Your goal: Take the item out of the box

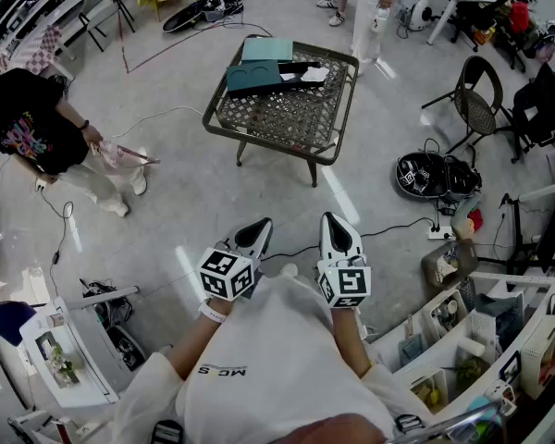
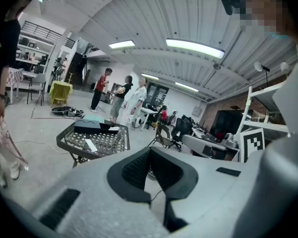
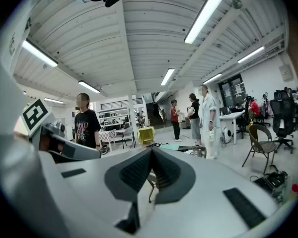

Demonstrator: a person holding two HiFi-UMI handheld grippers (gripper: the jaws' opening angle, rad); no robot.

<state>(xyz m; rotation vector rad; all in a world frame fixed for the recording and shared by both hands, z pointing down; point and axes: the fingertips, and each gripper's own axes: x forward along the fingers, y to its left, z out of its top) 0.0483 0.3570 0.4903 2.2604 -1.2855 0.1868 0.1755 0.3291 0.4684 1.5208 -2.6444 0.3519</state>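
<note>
A dark teal open box point(image 1: 259, 78) lies at the far end of a wicker-topped metal table point(image 1: 287, 114), with its lighter teal lid point(image 1: 266, 49) behind it and a white item point(image 1: 314, 74) beside it. Both grippers are held close to my chest, well short of the table. My left gripper point(image 1: 257, 227) is shut and empty. My right gripper point(image 1: 332, 220) is shut and empty too. In the left gripper view the shut gripper point(image 2: 150, 150) points past the table point(image 2: 74, 144) and the box point(image 2: 92, 126). The right gripper point(image 3: 151, 150) hides most of the table in its own view.
A person in a black shirt point(image 1: 28, 123) stands at the left, and others stand beyond the table point(image 2: 121, 95). A black chair point(image 1: 476, 100), a round dark bag point(image 1: 435, 174), floor cables point(image 1: 398, 228) and white shelving point(image 1: 481, 340) crowd the right.
</note>
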